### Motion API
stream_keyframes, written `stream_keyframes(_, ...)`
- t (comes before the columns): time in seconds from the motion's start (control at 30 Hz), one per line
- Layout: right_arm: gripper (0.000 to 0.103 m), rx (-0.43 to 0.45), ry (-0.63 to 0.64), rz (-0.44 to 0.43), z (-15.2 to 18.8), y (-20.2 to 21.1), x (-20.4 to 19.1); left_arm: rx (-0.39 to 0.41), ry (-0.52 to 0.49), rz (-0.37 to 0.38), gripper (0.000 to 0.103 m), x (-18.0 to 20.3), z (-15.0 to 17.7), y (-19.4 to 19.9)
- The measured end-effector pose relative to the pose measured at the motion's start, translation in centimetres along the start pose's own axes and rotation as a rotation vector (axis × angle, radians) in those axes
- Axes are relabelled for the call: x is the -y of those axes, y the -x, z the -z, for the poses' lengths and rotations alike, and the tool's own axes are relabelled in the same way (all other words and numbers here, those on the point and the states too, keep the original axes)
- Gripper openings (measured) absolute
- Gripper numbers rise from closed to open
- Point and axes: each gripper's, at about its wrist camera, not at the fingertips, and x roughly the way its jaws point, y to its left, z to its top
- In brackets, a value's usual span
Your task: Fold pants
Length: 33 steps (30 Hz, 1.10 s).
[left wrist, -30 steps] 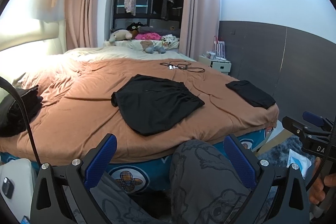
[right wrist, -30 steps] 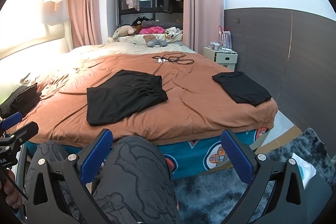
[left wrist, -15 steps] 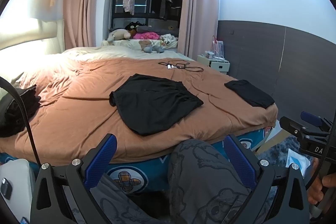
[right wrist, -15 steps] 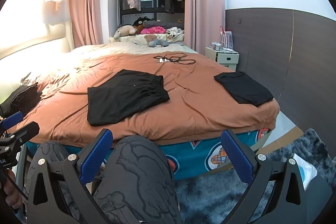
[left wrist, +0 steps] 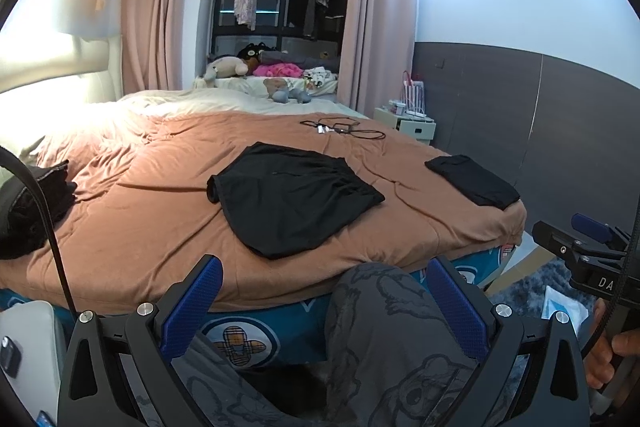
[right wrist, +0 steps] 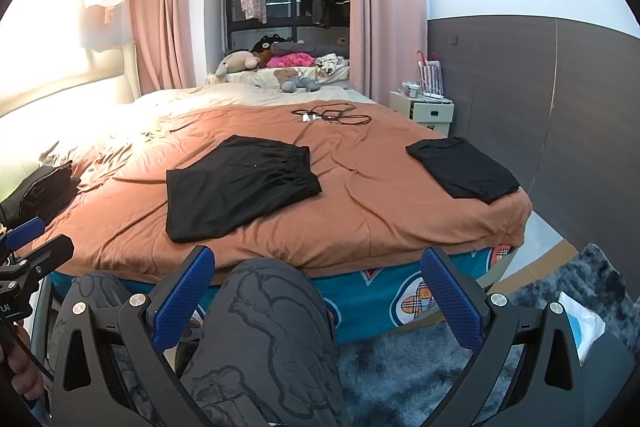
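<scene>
Black pants (left wrist: 292,197) (right wrist: 236,187) lie folded flat on the brown bed cover, near the middle of the bed. A smaller folded black garment (left wrist: 474,181) (right wrist: 464,169) rests at the bed's right edge. My left gripper (left wrist: 322,303) is open, held low in front of the bed over the person's grey-patterned knee (left wrist: 384,319), well short of the pants. My right gripper (right wrist: 316,293) is also open with nothing between its fingers, above the other knee (right wrist: 268,315). Each gripper appears at the edge of the other's view.
A dark bundle of clothes (left wrist: 28,207) sits at the bed's left side. Black cables (right wrist: 330,115) lie further back on the cover, stuffed toys (right wrist: 288,79) beyond. A white nightstand (right wrist: 428,109) stands right of the bed; a grey shaggy rug (right wrist: 440,379) covers the floor.
Both views have shifted only slightly; the bed appears a touch nearer. The pants and both grippers keep their state.
</scene>
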Motion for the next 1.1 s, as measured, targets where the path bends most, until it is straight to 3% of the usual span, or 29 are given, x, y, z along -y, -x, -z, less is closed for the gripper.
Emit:
stream_keyframes(0.63, 0.103, 0.007, -0.006, -0.015, -1.3, -0.9, -0.3, 0.010, 0.023, 0.018, 0.103, -1.3, -0.8, -0.5)
stream_keyframes(1.1, 0.103, -0.053, -0.036, -0.078, -5.6, -9.5, 2.2, -0.031, 0.136, 0.023, 0.102, -5.6, -2.7, -7.4)
